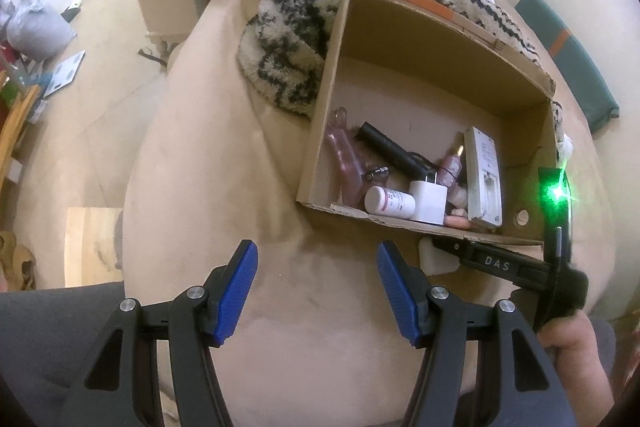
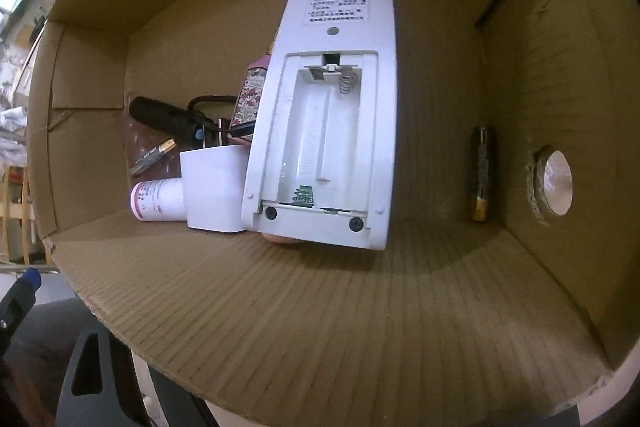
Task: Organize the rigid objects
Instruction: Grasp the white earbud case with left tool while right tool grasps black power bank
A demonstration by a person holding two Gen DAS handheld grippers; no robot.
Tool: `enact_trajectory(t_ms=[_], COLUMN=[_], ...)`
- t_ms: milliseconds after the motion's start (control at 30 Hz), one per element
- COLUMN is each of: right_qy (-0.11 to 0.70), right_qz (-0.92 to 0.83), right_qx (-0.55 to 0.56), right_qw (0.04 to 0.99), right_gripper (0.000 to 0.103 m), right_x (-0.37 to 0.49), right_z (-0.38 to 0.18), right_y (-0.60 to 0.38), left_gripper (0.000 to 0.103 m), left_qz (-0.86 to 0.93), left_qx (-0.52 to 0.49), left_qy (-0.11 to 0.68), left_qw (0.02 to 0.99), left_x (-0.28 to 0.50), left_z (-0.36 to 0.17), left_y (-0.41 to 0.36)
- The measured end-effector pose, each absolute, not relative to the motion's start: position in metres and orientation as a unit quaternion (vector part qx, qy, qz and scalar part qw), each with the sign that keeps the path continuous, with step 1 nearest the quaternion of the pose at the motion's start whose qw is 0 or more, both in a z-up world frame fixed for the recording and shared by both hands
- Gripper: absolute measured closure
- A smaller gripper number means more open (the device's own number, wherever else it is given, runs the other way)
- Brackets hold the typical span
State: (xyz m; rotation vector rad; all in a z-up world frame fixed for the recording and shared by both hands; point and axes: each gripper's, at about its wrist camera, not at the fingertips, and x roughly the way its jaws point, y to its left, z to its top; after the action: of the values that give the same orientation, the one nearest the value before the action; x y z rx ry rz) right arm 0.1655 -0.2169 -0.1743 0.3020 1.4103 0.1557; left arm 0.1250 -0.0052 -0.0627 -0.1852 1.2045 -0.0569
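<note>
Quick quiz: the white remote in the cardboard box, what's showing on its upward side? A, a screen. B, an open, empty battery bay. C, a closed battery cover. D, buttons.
B: the remote lies back-up in the box, its battery bay uncovered with the spring visible and no batteries inside.

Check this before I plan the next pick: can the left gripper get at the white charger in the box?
Probably, from above: the left gripper is open and empty outside the box, whose top is open. But the charger sits tight between bottle and remote.

Soft indoor light, strong fisheye bending at dark edges (green lamp flaring), shaded box interior
</note>
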Motion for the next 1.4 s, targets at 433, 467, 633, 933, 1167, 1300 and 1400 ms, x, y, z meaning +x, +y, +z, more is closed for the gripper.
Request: enact_trajectory(t_ms=[433,467,633,933,1167,1300,1400], right_qy=[0.648,0.648,0.625,0.518,0.504,0.506,0.504], right_qz=[0.081,0.083,0.085,0.056,-0.009,-0.015,-0.013], right_qx=[0.14,0.143,0.171,0.251,0.316,0.332,0.349], right_qw=[0.745,0.744,0.757,0.816,0.803,0.796,0.79], right_gripper=[0.017,0.017,0.017,0.017,0.017,0.017,0.017], right_x=[0.14,0.135,0.106,0.08,0.089,0.086,0.084], right_z=[-0.149,-0.144,-0.119,-0.082,-0.096,-0.097,-0.099], right_y=[-0.204,-0.204,-0.232,-0.268,-0.304,-0.317,-0.321], left_gripper=[0.044,0.044,0.044,0.044,0.037,0.037,0.037], left_qz=[-0.013,-0.013,-0.015,-0.015,-0.022,-0.038,-0.051], left_qx=[-0.073,-0.073,-0.057,-0.002,-0.007,-0.009,-0.017], left_qy=[0.567,0.568,0.57,0.58,0.596,0.605,0.606], left_qw=[0.82,0.82,0.82,0.814,0.802,0.795,0.793], left_x=[0.126,0.126,0.126,0.124,0.12,0.13,0.141], left_z=[-0.071,-0.072,-0.076,-0.093,-0.115,-0.128,-0.138], left_y=[-0.005,-0.005,-0.011,-0.035,-0.075,-0.108,-0.133])
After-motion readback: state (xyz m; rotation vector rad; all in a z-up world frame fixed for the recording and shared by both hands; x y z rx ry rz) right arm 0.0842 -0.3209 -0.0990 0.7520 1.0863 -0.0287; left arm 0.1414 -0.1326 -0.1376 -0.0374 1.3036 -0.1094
